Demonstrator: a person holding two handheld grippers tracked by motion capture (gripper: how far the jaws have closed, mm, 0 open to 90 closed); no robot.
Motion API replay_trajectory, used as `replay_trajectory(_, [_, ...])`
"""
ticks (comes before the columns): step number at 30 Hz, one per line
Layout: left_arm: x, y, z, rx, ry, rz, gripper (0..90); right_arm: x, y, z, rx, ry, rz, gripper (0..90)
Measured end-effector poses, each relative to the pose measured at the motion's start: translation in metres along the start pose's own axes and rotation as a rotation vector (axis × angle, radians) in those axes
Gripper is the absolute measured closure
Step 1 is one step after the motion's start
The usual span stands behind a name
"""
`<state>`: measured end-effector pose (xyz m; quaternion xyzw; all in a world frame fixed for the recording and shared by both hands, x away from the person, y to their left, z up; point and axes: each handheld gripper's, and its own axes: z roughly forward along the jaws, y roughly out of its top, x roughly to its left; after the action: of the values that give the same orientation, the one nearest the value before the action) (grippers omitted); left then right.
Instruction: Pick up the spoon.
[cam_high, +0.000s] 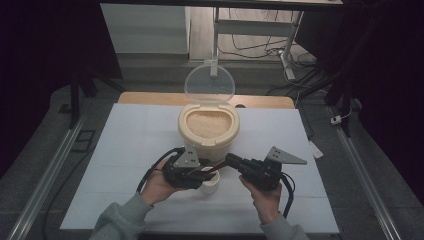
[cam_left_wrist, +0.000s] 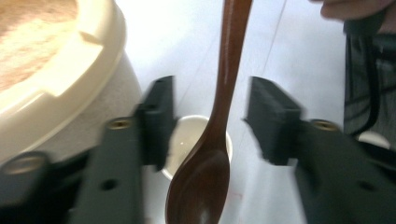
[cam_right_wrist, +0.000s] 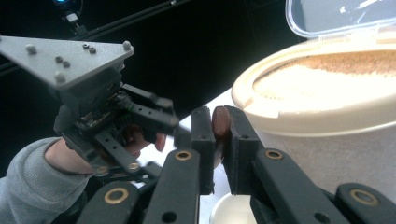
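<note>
A brown wooden spoon (cam_left_wrist: 219, 93) hangs level over a small white cup (cam_left_wrist: 189, 133). Its bowl lies between the jaws of my left gripper (cam_left_wrist: 208, 100), which stand open and clear of it on both sides. My right gripper (cam_right_wrist: 218, 140) is shut on the end of the spoon's handle (cam_right_wrist: 221, 121). In the high view the left gripper (cam_high: 196, 172) and right gripper (cam_high: 229, 161) face each other just in front of the cream container (cam_high: 186, 132), with the spoon (cam_high: 214, 168) spanning between them above the cup (cam_high: 210, 186).
The cream container (cam_right_wrist: 327, 109) holds pale grain (cam_high: 209, 122), and its clear lid (cam_high: 210, 84) stands open at the back. A white sheet (cam_high: 130, 150) covers the table. Metal rails run along both sides, and a desk frame with cables stands beyond the far edge.
</note>
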<state>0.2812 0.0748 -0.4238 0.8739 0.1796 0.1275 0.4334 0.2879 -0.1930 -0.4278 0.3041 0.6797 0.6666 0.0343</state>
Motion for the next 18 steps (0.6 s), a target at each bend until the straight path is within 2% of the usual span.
replay_trajectory(1, [0.0,-0.001,-0.003,-0.011,0.003,-0.012,45.5,0.0,0.0,0.0,0.0,0.0,0.0,83.0])
replay_trajectory(2, [0.0,-0.002,-0.005,-0.022,0.01,-0.022,38.5,-0.001,0.001,-0.002,-0.012,0.005,-0.003,83.0])
replay_trajectory(3, [-0.001,-0.004,-0.008,-0.033,0.015,-0.033,38.5,-0.001,0.001,-0.002,-0.012,0.005,-0.003,83.0])
replay_trajectory(4, [-0.001,-0.007,-0.012,-0.048,0.023,-0.051,33.5,-0.001,0.002,-0.004,-0.02,0.005,-0.005,83.0])
replay_trajectory(7, [-0.001,-0.012,-0.017,-0.058,0.033,-0.07,29.2,-0.002,0.004,-0.006,-0.031,0.006,-0.008,83.0])
replay_trajectory(10, [0.002,-0.025,-0.028,-0.068,0.035,-0.112,27.7,-0.004,0.005,-0.009,-0.047,0.007,-0.006,83.0])
replay_trajectory(11, [0.002,-0.025,-0.028,-0.068,0.035,-0.112,27.3,-0.004,0.005,-0.009,-0.047,0.007,-0.006,83.0])
replay_trajectory(14, [0.004,-0.038,-0.037,-0.07,0.062,-0.139,26.1,-0.007,0.007,-0.013,-0.064,0.003,0.002,83.0])
replay_trajectory(15, [0.006,-0.047,-0.043,-0.072,0.074,-0.164,25.6,-0.008,0.007,-0.014,-0.068,0.0,0.001,83.0])
replay_trajectory(16, [0.006,-0.047,-0.043,-0.072,0.074,-0.164,25.1,-0.008,0.008,-0.015,-0.07,-0.004,0.002,83.1])
replay_trajectory(18, [0.008,-0.057,-0.048,-0.067,0.089,-0.185,24.7,-0.008,0.008,-0.016,-0.072,-0.008,0.002,83.1])
